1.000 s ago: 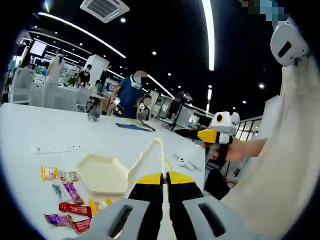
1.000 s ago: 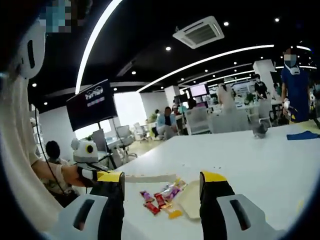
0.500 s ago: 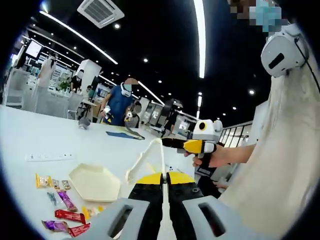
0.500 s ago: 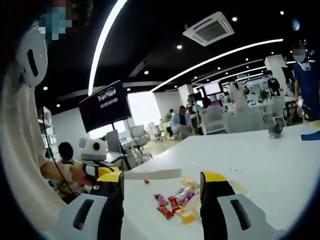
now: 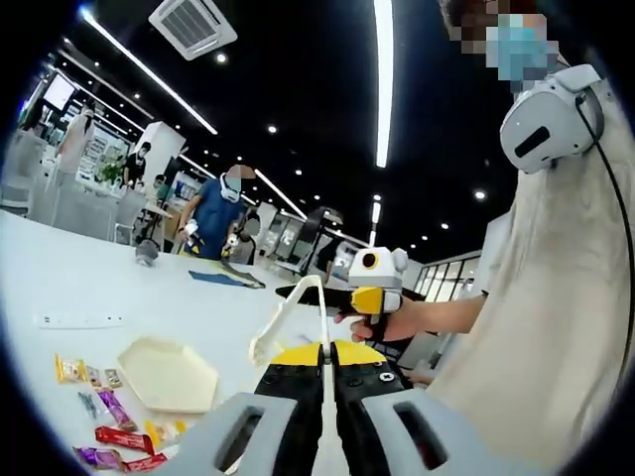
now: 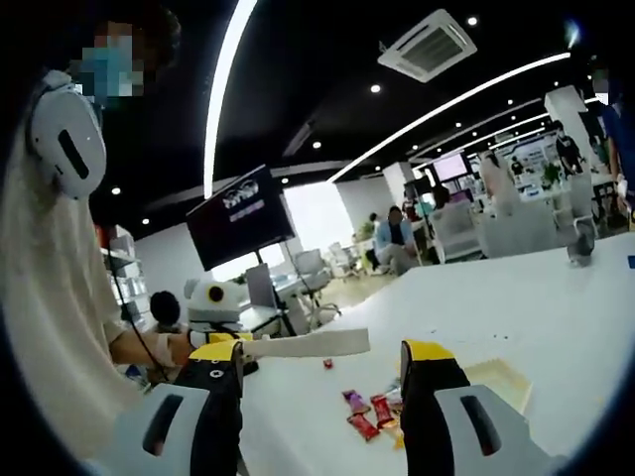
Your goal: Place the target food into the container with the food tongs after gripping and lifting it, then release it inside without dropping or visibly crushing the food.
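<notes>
My left gripper (image 5: 322,349) is shut on one arm of the cream food tongs (image 5: 290,315), which rise from its jaws and spread open in the air above the white table (image 5: 60,278). Below them lie a cream hexagonal tray (image 5: 169,373) and several wrapped snacks (image 5: 117,436) at its near left. A hand holds my right gripper (image 5: 342,296) just right of the tongs. Its own jaws (image 6: 322,357) stand open with nothing between them. Ahead of them are the tongs (image 6: 303,345), held by the left gripper (image 6: 241,345), the snacks (image 6: 365,415) and the tray (image 6: 504,377).
A white power strip (image 5: 79,319) lies on the table beyond the snacks. A blue cloth (image 5: 218,279) and a small grey object (image 5: 146,256) sit at the far edge, where a person in blue (image 5: 213,220) stands. The operator's pale sleeve (image 5: 556,327) fills the right.
Both hands have shifted, so the views have swung. The right gripper has come closer to the tongs. The left gripper still holds the tongs; tray and snacks lie as before.
</notes>
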A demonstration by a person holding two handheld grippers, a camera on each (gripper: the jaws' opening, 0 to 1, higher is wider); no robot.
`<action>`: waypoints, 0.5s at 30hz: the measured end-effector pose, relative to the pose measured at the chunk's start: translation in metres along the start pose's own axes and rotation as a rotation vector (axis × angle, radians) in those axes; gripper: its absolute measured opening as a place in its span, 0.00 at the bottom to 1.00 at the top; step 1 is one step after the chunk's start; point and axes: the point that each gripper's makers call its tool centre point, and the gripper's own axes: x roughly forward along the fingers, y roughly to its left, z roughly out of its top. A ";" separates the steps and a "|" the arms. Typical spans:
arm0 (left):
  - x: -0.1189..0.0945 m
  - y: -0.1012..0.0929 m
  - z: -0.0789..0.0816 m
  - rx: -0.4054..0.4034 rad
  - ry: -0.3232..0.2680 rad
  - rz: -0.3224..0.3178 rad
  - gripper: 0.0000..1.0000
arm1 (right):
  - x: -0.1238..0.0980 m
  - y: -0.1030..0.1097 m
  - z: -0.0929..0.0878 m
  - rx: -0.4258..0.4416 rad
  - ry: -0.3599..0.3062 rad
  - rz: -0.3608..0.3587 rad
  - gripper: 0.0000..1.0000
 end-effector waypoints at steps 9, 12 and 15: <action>0.004 -0.011 0.009 0.002 -0.008 -0.049 0.00 | 0.011 0.017 0.002 0.005 0.032 0.095 0.67; 0.005 -0.015 0.009 0.010 0.003 -0.065 0.00 | 0.013 0.023 0.001 0.012 0.044 0.125 0.67; 0.006 -0.019 0.011 0.016 0.007 -0.076 0.00 | 0.017 0.031 0.004 0.019 0.047 0.164 0.67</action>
